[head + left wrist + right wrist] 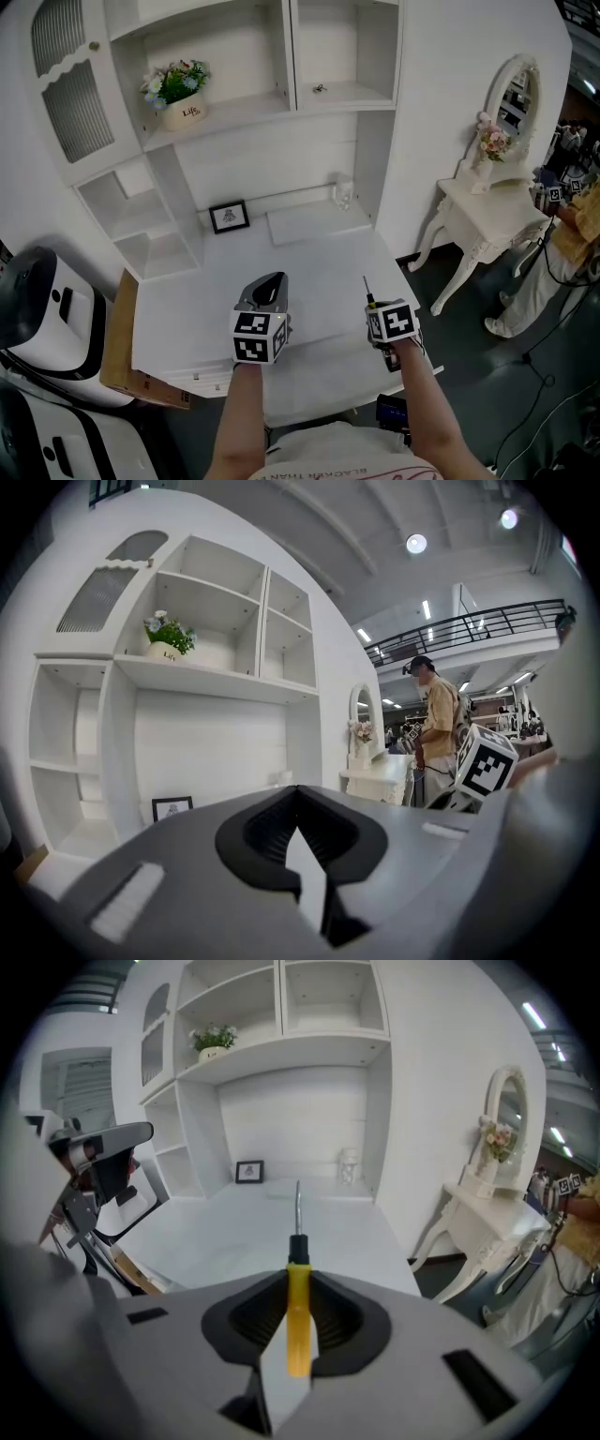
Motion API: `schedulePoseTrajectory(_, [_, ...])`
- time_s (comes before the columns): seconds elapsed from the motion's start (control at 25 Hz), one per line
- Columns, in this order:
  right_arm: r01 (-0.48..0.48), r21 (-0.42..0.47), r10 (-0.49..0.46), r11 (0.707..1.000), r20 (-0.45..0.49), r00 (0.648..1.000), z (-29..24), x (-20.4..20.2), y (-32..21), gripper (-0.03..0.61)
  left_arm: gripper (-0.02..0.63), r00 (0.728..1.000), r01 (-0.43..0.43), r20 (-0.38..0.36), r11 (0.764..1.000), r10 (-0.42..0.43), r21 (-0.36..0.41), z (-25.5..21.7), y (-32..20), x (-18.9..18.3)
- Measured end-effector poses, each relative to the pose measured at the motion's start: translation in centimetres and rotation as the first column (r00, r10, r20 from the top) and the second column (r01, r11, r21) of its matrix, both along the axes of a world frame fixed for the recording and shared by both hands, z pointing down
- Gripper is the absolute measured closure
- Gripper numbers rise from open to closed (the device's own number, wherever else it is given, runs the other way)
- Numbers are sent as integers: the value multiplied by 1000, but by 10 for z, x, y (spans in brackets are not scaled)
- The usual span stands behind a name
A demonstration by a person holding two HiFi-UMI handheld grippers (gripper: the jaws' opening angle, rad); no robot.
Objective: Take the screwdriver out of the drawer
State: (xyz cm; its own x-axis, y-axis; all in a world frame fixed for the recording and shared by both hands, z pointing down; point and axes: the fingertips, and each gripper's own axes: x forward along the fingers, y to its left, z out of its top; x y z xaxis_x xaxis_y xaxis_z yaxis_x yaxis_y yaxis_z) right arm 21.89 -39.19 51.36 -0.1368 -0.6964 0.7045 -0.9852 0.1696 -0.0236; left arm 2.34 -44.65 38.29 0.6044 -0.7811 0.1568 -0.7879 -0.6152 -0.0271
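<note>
Yellow-handled screwdriver (367, 291) is clamped in the right tool (374, 310).

Head view:
- Both tools are held up over the front of the white surface (216, 300), left tool (270, 281) beside the right one, apart.
- Screwdriver shaft sticks out past the right tool's tips, toward the back of the surface, touching nothing else.
- Left tool tips look together.
- Picture frame (230, 217) stands at the back of the surface.
- Flower pot (182, 111) sits on the shelf above.
- White dressing table (487, 220) stands off to the right.

Left gripper view:
- Pads are drawn together, nothing between them.
- Tool points roughly level at the shelf unit.
- A person (436, 719) stands by the dressing table.
- The right tool's marker cube shows at the right edge.

Right gripper view:
- Pads are pressed on the yellow handle from both sides.
- Black collar and bare metal shaft run straight out ahead, centred.
- Tool tilts down at the surface.
- A small glass jar (349, 1166) stands at the back, right of the frame.
</note>
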Motion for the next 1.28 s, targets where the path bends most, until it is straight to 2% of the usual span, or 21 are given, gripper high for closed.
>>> schedulePoseTrajectory(0.32, [0, 179, 8, 984, -41, 999, -70, 3, -15, 502, 604, 1000, 12, -13, 995, -11, 94, -47, -8, 0])
schedulePoseTrajectory(0.56, [22, 308, -10, 951, -41, 999, -120, -5, -18, 502, 604, 1000, 13, -16, 988, -10, 157, -75, -4, 3])
schedulePoseTrajectory(0.88, [30, 533, 1, 845, -58, 998, -194, -10, -15, 502, 604, 999, 31, -33, 968, -24, 248, -112, 3, 0])
schedulePoseTrajectory(1.28, [91, 679, -27, 728, -104, 994, -264, -25, -6, 502, 604, 996, 86, -60, 928, -69, 362, -161, 12, -15])
